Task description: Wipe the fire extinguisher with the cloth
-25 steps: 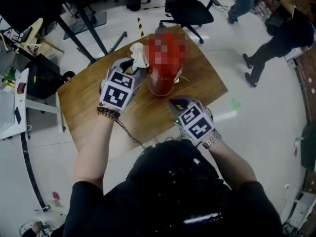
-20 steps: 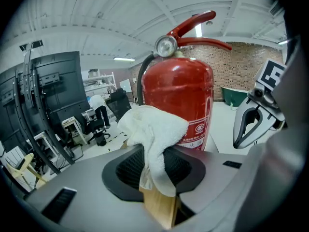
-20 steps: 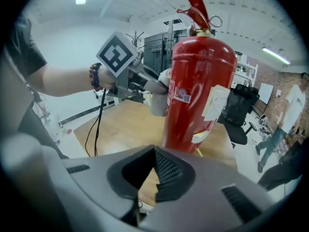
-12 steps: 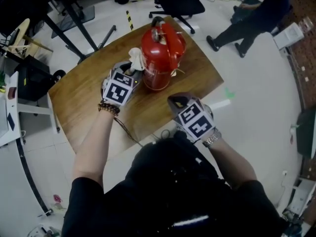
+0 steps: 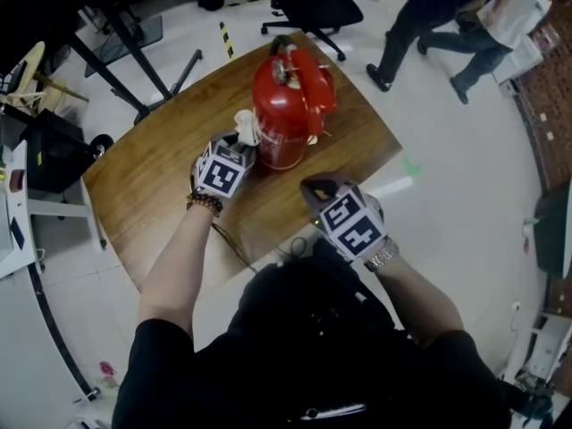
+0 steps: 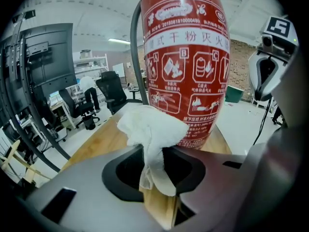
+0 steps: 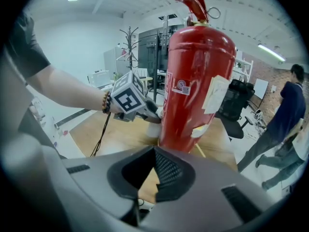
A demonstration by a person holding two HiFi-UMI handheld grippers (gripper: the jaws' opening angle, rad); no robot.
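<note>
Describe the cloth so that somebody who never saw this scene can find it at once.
Find the brown wooden table on the pale floor; a red fire extinguisher stands upright on it. Close beside the extinguisher's lower part, the left hand-held gripper is shut on the cloth. It is the only white, crumpled, soft thing there, bunched above the grey jaws.

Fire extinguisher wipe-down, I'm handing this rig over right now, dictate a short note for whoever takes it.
Left tongs: shut on the cloth, which looks pressed to the lower body of the fire extinguisher.
Right tongs: shut, empty, short of the extinguisher.
Extinguisher stands upright on the wooden table.
Done: cloth gripped and at the cylinder; how much is wiped cannot be told.
To do: wipe around the body.
</note>
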